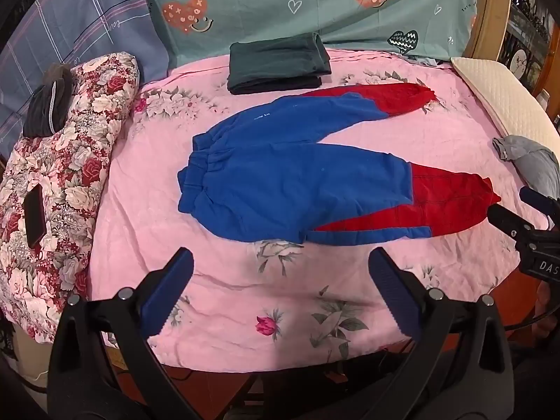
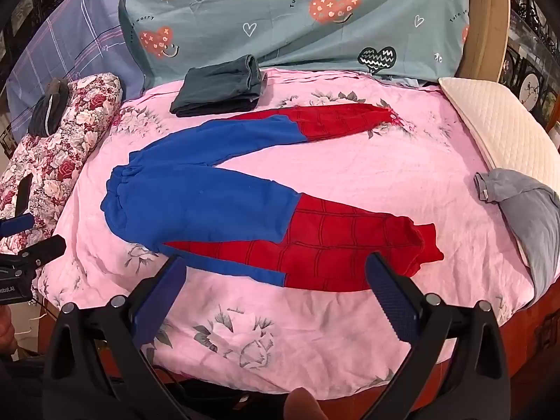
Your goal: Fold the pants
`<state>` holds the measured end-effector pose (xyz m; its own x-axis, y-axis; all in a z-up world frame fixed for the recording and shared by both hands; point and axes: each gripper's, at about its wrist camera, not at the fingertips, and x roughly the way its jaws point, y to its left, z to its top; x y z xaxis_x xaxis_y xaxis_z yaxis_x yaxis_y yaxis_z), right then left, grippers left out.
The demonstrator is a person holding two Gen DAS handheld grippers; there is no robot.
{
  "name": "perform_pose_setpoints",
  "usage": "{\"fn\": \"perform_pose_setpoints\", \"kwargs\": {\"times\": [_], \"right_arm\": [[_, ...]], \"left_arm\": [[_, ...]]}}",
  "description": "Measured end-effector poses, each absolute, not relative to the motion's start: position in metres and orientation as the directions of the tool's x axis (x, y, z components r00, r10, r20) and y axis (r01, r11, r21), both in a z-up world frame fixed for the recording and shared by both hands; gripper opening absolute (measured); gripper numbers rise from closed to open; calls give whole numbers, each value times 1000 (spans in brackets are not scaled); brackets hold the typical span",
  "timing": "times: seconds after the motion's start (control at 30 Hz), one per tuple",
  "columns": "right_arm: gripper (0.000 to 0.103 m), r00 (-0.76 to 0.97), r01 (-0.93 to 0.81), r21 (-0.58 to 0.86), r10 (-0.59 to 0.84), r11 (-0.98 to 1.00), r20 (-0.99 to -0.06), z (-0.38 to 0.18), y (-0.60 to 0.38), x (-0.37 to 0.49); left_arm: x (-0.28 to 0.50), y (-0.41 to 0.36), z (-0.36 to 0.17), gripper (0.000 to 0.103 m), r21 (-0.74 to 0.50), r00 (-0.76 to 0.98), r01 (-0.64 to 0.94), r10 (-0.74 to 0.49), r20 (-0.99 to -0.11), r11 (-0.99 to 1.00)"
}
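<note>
Pants (image 1: 280,189), blue at the top and red toward the cuffs, lie spread flat on the pink sheet (image 1: 217,315), waistband to the left, the two legs splayed apart in a V to the right. No fold is made yet. Both tongs hover above the near edge of the bed, clear of the cloth: the left gripper (image 1: 280,290) stands wide with nothing between its pads, and the right gripper (image 2: 276,294) is just as wide and empty, over the near leg's lower edge.

Just behind the far leg sits a folded dark garment (image 1: 278,63); a grey cloth (image 1: 532,164) lies at the right by the cuffs, beside a white pillow (image 1: 504,105). A floral quilt (image 1: 63,175) with a phone (image 1: 34,217) on it lies to the left.

The risks, as I judge them: the fleece looks thick and the sheet is soft, so a low pinch could catch the sheet with the pants and drag it up. Gripping only the top layer would let the leg sag and fold crooked. Swinging the near leg over too far could knock the dark garment.
</note>
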<state>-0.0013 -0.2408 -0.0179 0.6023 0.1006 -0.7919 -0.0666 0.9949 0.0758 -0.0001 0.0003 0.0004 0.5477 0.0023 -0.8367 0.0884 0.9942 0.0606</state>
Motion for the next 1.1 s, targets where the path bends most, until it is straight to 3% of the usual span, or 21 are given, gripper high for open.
{"fn": "perform_pose_setpoints", "kwargs": {"times": [1.1], "right_arm": [[102, 592, -70, 78, 104, 995, -799, -20, -239, 2]], "left_arm": [[4, 2, -7, 101, 72, 533, 92, 12, -846, 993]]}}
